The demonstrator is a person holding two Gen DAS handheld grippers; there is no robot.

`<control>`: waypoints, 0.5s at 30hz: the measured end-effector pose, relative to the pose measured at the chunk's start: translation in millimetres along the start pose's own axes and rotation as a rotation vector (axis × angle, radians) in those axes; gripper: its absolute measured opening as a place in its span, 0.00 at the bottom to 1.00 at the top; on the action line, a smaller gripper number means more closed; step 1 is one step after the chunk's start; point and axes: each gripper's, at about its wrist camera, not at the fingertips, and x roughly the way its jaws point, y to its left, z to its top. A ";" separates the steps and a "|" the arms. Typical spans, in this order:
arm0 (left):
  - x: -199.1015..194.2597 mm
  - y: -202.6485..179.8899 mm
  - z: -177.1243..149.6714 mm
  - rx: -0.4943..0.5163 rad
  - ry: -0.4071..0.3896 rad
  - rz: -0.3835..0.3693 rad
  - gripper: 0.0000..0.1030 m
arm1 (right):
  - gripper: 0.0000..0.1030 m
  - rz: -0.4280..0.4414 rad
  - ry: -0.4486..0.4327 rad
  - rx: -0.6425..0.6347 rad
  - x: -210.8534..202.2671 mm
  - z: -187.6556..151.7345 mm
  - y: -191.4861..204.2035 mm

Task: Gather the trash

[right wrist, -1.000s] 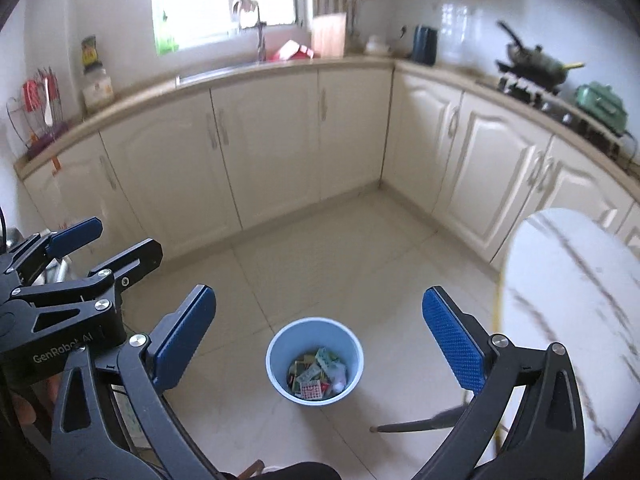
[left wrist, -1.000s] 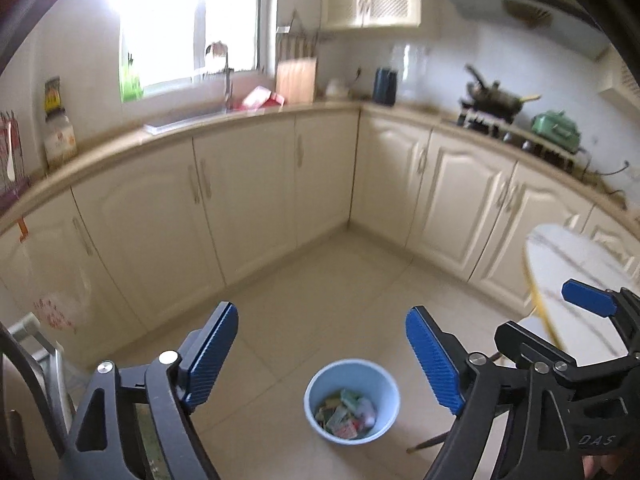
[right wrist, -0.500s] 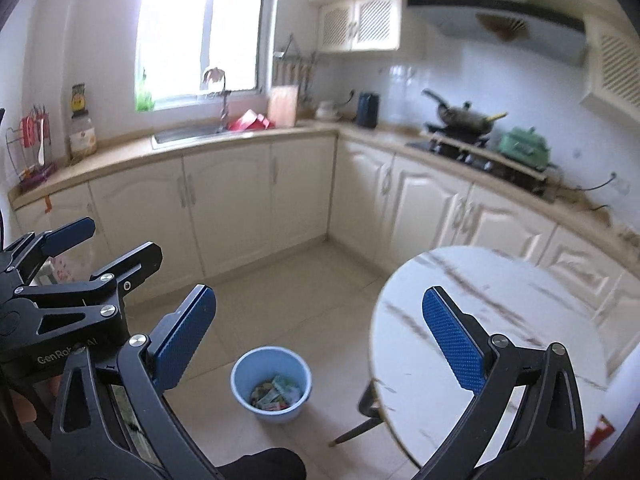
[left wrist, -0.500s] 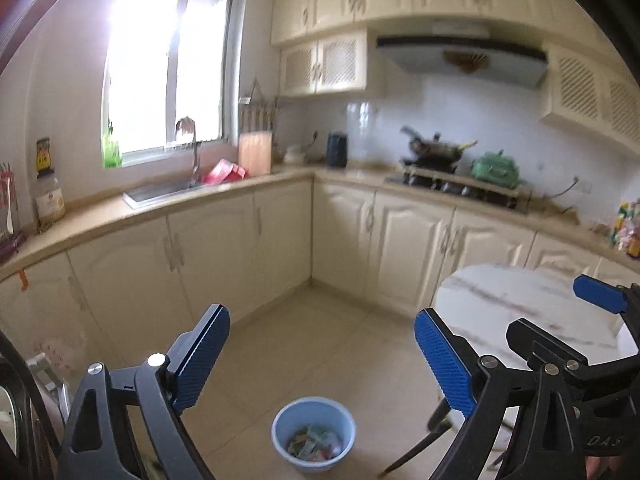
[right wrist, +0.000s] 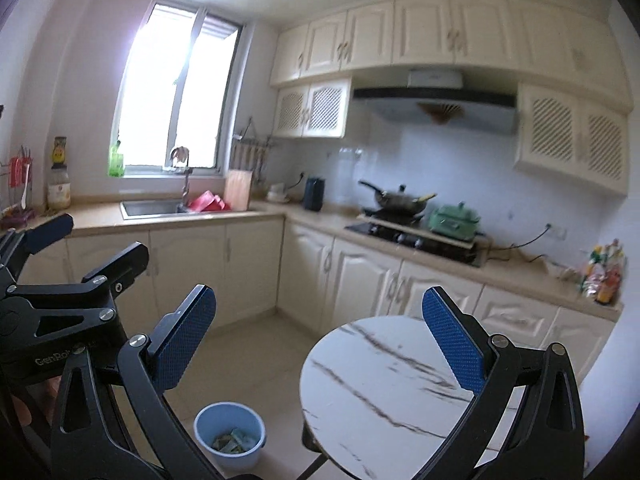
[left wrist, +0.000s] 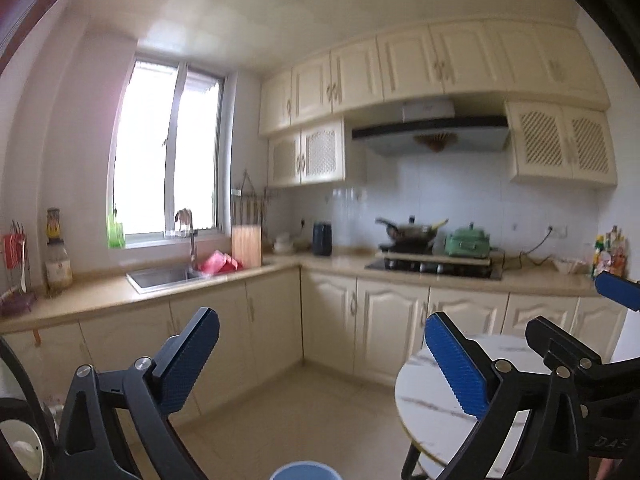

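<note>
A cream-cabinet kitchen fills both views, its counter (right wrist: 248,216) carrying a sink (right wrist: 150,208) on the far left and a stove (right wrist: 412,232) with a wok (right wrist: 396,198) on the far right. A round marble table (right wrist: 384,392) stands near right. Left of it on the floor sits the blue trash bin (right wrist: 229,432), wrappers (right wrist: 232,440) inside. The left gripper (left wrist: 320,360) and right gripper (right wrist: 318,340) both hang spread wide, holding nothing.
</note>
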 end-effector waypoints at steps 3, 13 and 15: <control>-24.0 -0.5 -10.7 0.004 -0.018 -0.018 0.99 | 1.00 -0.048 -0.036 0.003 -19.1 1.3 0.1; -48.6 19.6 -52.1 0.021 -0.058 -0.031 0.99 | 1.00 -0.100 -0.086 0.066 -50.2 -13.1 -12.5; -43.1 18.5 -56.1 0.026 -0.056 -0.030 0.99 | 1.00 -0.108 -0.084 0.073 -50.2 -15.4 -15.9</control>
